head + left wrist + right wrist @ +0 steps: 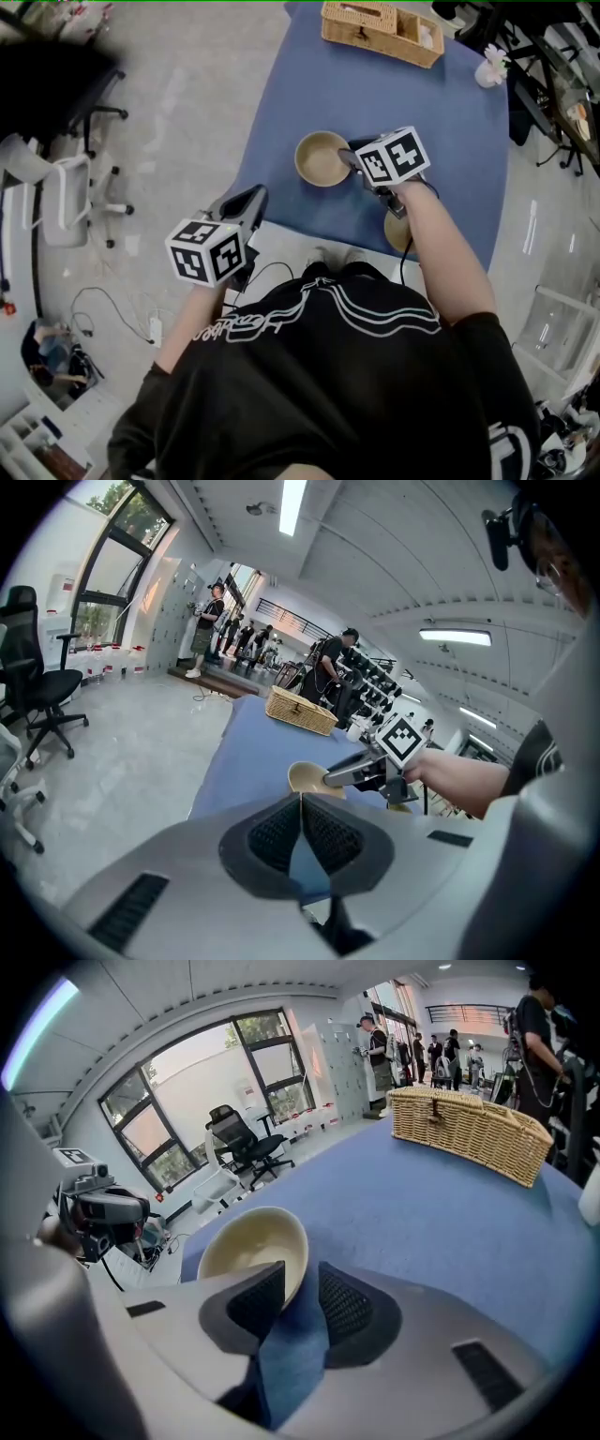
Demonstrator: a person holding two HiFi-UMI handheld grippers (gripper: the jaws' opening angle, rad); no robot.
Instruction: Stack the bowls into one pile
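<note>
1. The right gripper [300,1274] holds its jaws partly apart over the rim of the cream round bowl [248,1241]. 1 jaw is inside the wall and the other is outside. Blue cloth shows in the gap beside the outer pad, so I judge that the rim is not clamped yet.
2. The left gripper [301,799] has its jaws closed together with nothing between them. It hangs at the near left edge of the counter [309,84], well apart from both bowls.
3. The cream round bowl stands upright near the middle of the blue cloth-covered counter. A 2nd bowl [396,232] of similar tan colour sits nearer to the person, mostly hidden under the right forearm [427,234]. The 2 bowls are apart, so no pile exists yet.
4. The bowl looks smooth and hard, with a thin curved wall; I cannot tell if it is ceramic or plastic. The pads are dark and ribbed. A grip on only 1 side of such a rim may let the bowl tilt or slip out during the lift.
5. The 2nd bowl lies close to the near edge of the counter. The forearm above it could push it off.
6. The cloth is soft, so an outer jaw that drags on it may wrinkle it and shift the bowl. The woven wicker basket [375,26] at the far end is well apart and, I think, is not in danger.
</note>
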